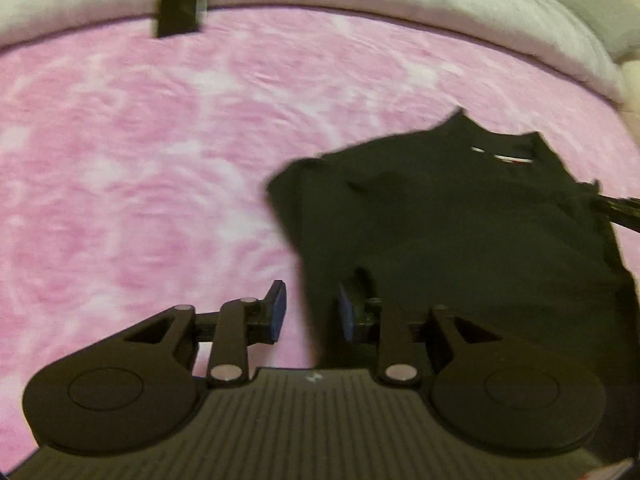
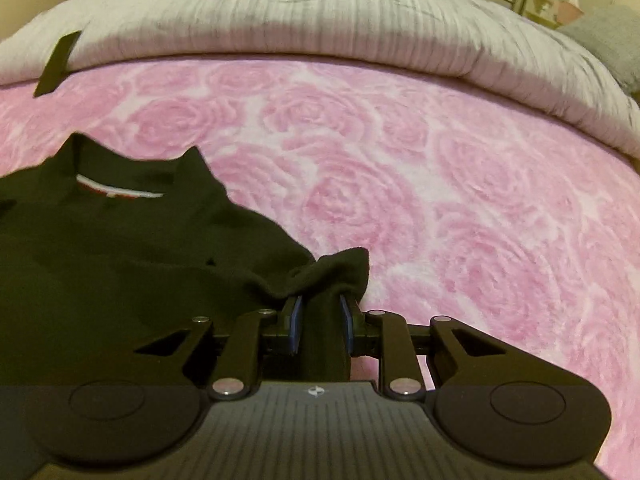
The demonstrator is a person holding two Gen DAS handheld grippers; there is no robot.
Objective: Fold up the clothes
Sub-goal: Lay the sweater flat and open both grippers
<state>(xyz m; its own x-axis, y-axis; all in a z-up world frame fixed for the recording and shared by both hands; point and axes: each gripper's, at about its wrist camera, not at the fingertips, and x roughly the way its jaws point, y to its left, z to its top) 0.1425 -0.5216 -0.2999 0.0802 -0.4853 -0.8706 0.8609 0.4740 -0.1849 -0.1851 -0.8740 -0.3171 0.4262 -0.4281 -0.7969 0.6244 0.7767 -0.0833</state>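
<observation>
A black shirt lies on the pink rose-patterned blanket, its collar with a white and red label toward the far side. My left gripper is open at the shirt's left edge. Blanket and the edge of the cloth show in the gap, and neither pad touches the cloth. In the right wrist view the shirt fills the left half, its label near the collar. My right gripper is shut on a bunched fold at the shirt's right edge, and the cloth fills the space between its blue pads.
A pale grey-white duvet is rolled along the far edge of the pink blanket. A small black rectangular object rests where duvet and blanket meet. A grey cushion sits at the far right.
</observation>
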